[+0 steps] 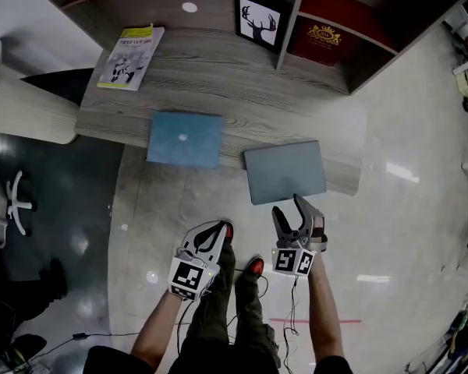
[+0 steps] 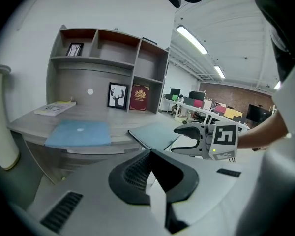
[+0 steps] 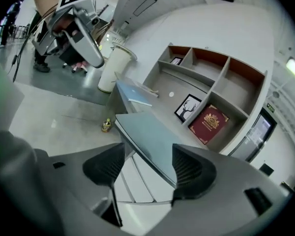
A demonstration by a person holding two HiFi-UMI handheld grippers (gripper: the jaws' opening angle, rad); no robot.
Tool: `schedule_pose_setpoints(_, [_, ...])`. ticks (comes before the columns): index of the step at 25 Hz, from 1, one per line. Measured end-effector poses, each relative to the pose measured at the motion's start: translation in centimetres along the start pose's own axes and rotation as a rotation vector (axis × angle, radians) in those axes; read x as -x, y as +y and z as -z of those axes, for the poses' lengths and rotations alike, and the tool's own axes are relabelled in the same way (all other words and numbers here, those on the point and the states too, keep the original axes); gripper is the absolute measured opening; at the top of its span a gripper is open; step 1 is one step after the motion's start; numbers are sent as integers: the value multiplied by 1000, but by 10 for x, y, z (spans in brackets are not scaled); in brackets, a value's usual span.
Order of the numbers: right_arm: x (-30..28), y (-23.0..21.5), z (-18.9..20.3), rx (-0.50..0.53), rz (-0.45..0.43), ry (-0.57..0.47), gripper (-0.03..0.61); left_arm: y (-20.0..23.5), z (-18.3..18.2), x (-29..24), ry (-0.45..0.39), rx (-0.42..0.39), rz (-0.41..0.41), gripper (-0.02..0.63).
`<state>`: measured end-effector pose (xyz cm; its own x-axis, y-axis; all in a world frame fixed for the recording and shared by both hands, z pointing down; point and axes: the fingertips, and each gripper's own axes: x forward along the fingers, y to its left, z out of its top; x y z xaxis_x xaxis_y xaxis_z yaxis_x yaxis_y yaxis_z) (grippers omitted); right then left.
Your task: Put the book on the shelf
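Left gripper (image 1: 221, 227) jaws together; right gripper (image 1: 287, 206) jaws apart, just near of grey book (image 1: 285, 171) at desk's (image 1: 218, 80) near edge

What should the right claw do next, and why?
Probably ease the right claw forward so its jaws slide around the near edge of the flat grey thing, which is likely the book. The jaws stand open and empty, and that edge hangs off the desk right in front of them. The left claw is shut and further back.
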<state>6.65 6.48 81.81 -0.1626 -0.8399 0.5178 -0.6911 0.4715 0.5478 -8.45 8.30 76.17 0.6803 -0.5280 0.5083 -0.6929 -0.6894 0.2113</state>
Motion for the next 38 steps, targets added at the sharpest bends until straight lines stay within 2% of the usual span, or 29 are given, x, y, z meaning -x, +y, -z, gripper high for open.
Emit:
schedule_pose_setpoints(7, [-21,1,10,76,46,26,304,7,8,-4,20,13,1,3])
schedule_pose_setpoints(15, [-39,-3,14,76,98,69,296,16,8,-8,32,9,-4,3])
schedule_pose_setpoints(21, [-33,-8,3,56,68,80,192,25,-2,-2,28,-9,-27,3])
schedule_pose_setpoints(28, [-22,-30,-20,-62,61,92,133,20,-26,10,-2,-19,-37,3])
schedule_pose_setpoints(33, [-6,-55,-36,-174,95,68,100,16,-53,21,-48,-42,-40,3])
schedule_pose_setpoints(38, [18,-77,-45,-343,121,62,80,10,-80,39,-88,-58,-35,3])
